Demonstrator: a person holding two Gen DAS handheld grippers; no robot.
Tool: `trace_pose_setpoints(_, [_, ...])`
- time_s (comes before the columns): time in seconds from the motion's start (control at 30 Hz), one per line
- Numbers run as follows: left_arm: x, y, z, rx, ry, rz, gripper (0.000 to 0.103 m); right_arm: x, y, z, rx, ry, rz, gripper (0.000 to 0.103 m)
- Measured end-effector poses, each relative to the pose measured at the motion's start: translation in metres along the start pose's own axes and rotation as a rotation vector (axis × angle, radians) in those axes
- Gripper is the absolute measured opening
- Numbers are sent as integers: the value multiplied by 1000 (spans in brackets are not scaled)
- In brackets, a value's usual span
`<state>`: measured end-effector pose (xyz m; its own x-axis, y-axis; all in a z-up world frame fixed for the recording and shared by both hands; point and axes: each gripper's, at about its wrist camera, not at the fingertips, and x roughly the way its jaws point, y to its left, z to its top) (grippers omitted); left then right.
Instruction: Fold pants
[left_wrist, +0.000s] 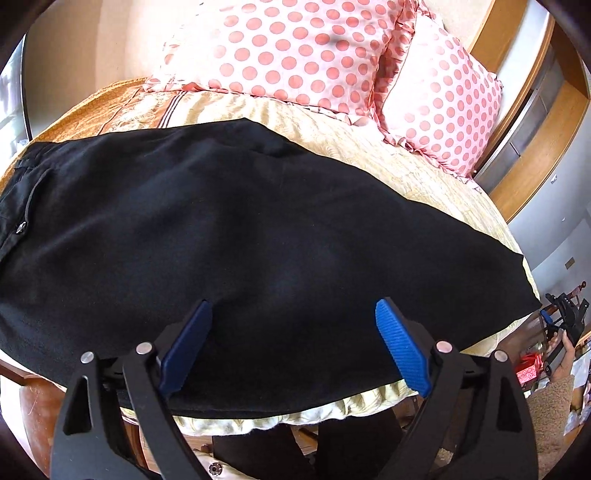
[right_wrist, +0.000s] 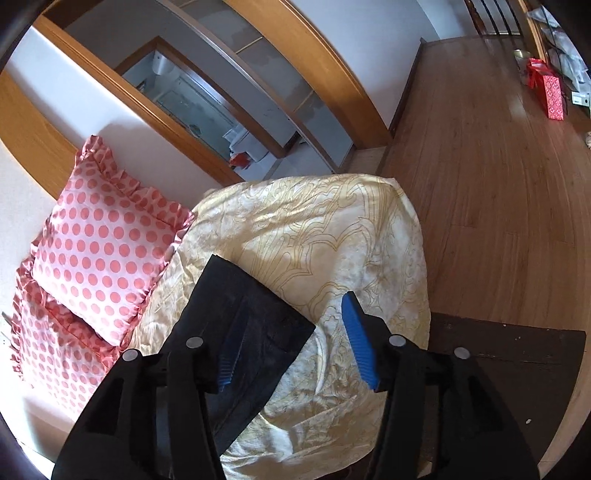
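Observation:
Black pants (left_wrist: 229, 229) lie flat across the cream bedspread (left_wrist: 424, 173), waistband and pocket at the left, leg ends at the right. My left gripper (left_wrist: 293, 314) is open and empty, hovering over the near edge of the pants at their middle. In the right wrist view the hem end of the pants (right_wrist: 255, 314) lies on the bedspread (right_wrist: 332, 229). My right gripper (right_wrist: 295, 314) is open and empty just above that hem, its left pad over the cloth. The right gripper also shows in the left wrist view (left_wrist: 565, 314), past the bed's right end.
Pink polka-dot pillows (left_wrist: 295, 48) (right_wrist: 99, 251) stand at the head of the bed. A wooden floor (right_wrist: 480, 166) lies beyond the bed corner, a dark wooden bed frame (right_wrist: 509, 354) below it. A red gift bag (right_wrist: 550, 92) stands by the far wall.

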<state>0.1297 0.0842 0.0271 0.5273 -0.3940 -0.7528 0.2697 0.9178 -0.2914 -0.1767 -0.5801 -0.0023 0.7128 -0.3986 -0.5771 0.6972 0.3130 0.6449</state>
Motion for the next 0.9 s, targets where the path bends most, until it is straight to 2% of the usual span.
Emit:
trace_pose_setpoints(0.03, [0, -1, 0, 3, 0, 2, 91, 2, 0, 0, -2, 7, 1, 49])
trace_pose_setpoints(0.17, [1, -1, -1, 7, -2, 4, 92, 12, 5, -7, -30, 43, -3, 46])
trace_pose_setpoints(0.33, [1, -1, -1, 8, 0, -1, 92, 20, 3, -16, -6, 84, 16, 42])
trace_pose_setpoints(0.53, [3, -2, -1, 13, 2, -5, 94, 15, 11, -22, -58, 62, 16, 34])
trace_pose_setpoints(0.73, [5, -4, -3, 21, 1, -2, 96, 18, 17, -24, -86, 51, 8, 33])
trace_pose_setpoints(0.77, [6, -4, -3, 24, 1, 0, 96, 19, 17, -23, -85, 52, 9, 29])
trace_pose_setpoints(0.8, [6, -5, -3, 29, 1, 0, 96, 20, 17, -23, -89, 55, 12, 13])
trace_pose_setpoints(0.9, [6, -5, -3, 33, 2, 0, 97, 14, 27, -22, -105, 41, 59, 12])
